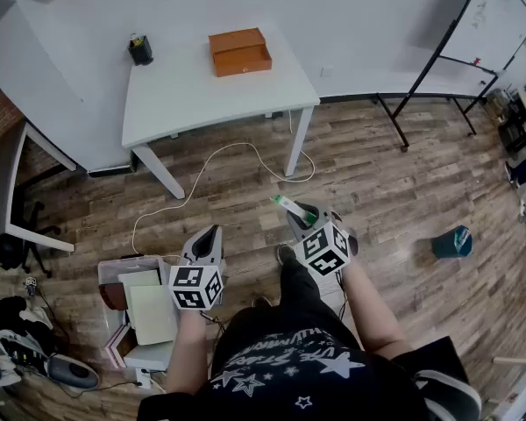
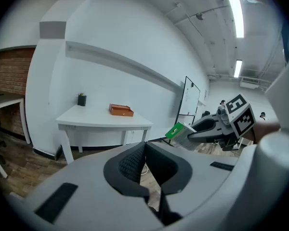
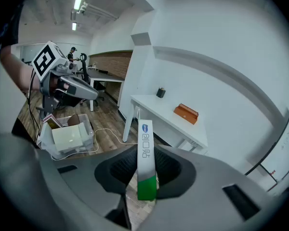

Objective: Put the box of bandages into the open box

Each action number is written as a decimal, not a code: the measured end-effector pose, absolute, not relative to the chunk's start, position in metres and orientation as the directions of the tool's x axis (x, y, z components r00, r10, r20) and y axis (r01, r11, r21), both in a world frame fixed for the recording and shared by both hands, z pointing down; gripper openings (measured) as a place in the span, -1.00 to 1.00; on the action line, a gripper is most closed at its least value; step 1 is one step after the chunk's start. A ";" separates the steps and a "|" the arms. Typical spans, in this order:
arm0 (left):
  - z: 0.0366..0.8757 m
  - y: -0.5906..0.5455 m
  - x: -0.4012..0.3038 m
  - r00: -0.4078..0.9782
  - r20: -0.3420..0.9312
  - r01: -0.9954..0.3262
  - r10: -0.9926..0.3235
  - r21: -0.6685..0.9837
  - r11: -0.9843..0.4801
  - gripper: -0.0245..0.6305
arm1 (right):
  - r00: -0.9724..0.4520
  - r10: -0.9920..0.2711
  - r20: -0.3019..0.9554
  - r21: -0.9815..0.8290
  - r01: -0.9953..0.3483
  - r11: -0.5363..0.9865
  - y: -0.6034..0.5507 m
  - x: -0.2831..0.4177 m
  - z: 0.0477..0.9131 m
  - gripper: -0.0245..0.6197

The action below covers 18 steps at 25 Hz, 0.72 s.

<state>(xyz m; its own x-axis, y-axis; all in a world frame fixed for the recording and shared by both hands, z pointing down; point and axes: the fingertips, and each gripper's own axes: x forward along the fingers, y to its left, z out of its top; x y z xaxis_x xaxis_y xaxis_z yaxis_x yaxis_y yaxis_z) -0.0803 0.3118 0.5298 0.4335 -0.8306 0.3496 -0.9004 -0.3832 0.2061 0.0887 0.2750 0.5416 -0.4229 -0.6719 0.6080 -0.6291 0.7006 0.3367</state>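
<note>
The box of bandages [image 1: 287, 205], slim and white with a green end, sticks out forward from my right gripper [image 1: 300, 214], which is shut on it above the wooden floor. In the right gripper view the bandage box [image 3: 145, 158] stands upright between the pads. The orange box [image 1: 239, 51] lies on the white table [image 1: 184, 95] far ahead, its lid apparently folded back; the same orange box [image 3: 185, 113] shows beyond the jaws. My left gripper [image 1: 214, 233] hangs at my left, tips together, holding nothing. The left gripper [image 2: 145, 147] looks toward the table and orange box [image 2: 121, 110].
A black pen cup [image 1: 140, 49] stands at the table's back left corner. A white cable [image 1: 219, 160] loops on the floor before the table. A plastic bin of papers [image 1: 145, 301] sits at my left foot. A whiteboard stand [image 1: 438, 60] and a teal object [image 1: 451, 242] are at the right.
</note>
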 end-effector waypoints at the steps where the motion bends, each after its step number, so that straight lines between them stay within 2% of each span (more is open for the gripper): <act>1: 0.529 0.313 -0.081 0.433 0.348 -0.901 -0.832 0.204 -0.383 -0.86 | -0.423 -0.672 0.607 0.336 -0.630 0.700 0.276 0.089 0.541 -0.57; 18: 0.528 0.321 -0.110 0.416 0.325 -0.907 -0.849 0.215 -0.362 -0.86 | -0.424 -0.689 0.588 0.283 -0.691 0.666 0.289 0.093 0.539 -0.57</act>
<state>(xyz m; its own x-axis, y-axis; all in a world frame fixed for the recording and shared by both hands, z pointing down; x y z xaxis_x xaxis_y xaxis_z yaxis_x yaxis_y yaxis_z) -0.1095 0.3209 0.5284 0.4159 -0.8494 0.3248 -0.9071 -0.3618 0.2154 0.0932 0.2893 0.5389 -0.4238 -0.6891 0.5878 -0.6905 0.6658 0.2826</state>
